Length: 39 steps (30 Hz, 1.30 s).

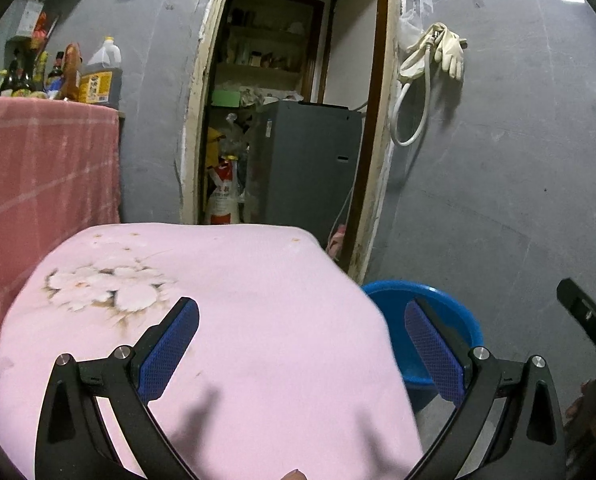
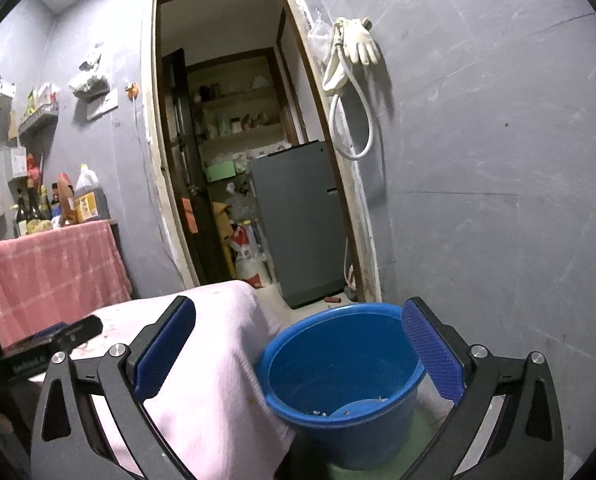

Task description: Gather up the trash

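A blue plastic bucket [image 2: 344, 364] stands on the floor beside a table draped in a pink flowered cloth [image 1: 226, 320]. A few small scraps lie at the bucket's bottom. My right gripper [image 2: 298, 344] hovers open above the bucket's rim and the cloth's edge, with nothing between its blue pads. My left gripper [image 1: 302, 340] hangs open over the pink cloth, empty; the bucket [image 1: 430, 320] shows behind its right finger. The right gripper's black body [image 1: 590, 320] enters the left wrist view at the far right. No loose trash is visible on the cloth.
An open doorway [image 2: 234, 160] ahead leads to a storeroom with a grey fridge [image 2: 302, 220] and sacks. A red checked cloth [image 1: 42, 168] covers a counter with bottles at the left. Gloves and a hose [image 2: 354, 64] hang on the grey wall.
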Motion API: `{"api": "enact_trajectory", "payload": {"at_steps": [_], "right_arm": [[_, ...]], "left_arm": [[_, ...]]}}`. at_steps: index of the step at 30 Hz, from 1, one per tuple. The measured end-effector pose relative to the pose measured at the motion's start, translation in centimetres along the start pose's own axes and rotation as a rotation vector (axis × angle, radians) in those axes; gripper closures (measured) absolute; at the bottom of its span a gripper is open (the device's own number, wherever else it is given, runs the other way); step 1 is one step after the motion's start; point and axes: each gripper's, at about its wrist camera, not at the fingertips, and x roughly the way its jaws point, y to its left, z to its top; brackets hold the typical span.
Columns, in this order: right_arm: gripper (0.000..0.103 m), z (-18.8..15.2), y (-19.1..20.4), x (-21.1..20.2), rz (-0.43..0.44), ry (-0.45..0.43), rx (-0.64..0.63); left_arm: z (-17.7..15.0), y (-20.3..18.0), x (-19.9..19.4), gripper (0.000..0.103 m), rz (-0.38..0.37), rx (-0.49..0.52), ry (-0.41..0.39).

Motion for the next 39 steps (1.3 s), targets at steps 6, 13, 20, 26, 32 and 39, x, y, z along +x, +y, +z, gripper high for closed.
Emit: {"api": "enact_trajectory", "payload": {"at_steps": [6,13,20,26,32,39], "right_arm": [[0.000,-1.2,1.6,-1.5,0.013,0.015,-0.003],[0.000,-2.9,3.4,-2.6,0.036,0.048,-0.030],[0.000,-3.4,4.3,-3.4,0.038,0.028,-0.063],[0.000,-3.7,4.4,-3.3,0.034,0.052,-0.048],[0.000,-3.7,4.4,-3.3,0.036,0.056,-0.050],[0.000,-3.6,4.5,-3.3,0.035,0.056,-0.057]], "left_arm": [[-1.7,0.5,-2.6,0.002,0.034,0.019,-0.011],[-3.1,1.6,-4.2,0.002,0.094,0.008,-0.024],[-4.5,2.4,-5.0,0.002,0.116,-0.003,-0.021],[-4.8,2.5,-5.3,0.002,0.119,-0.010,-0.025],[-4.8,2.7,-5.3,0.002,0.121,-0.009,-0.025],[-4.9,2.8,-5.4,0.002,0.122,-0.011,-0.025]]}}
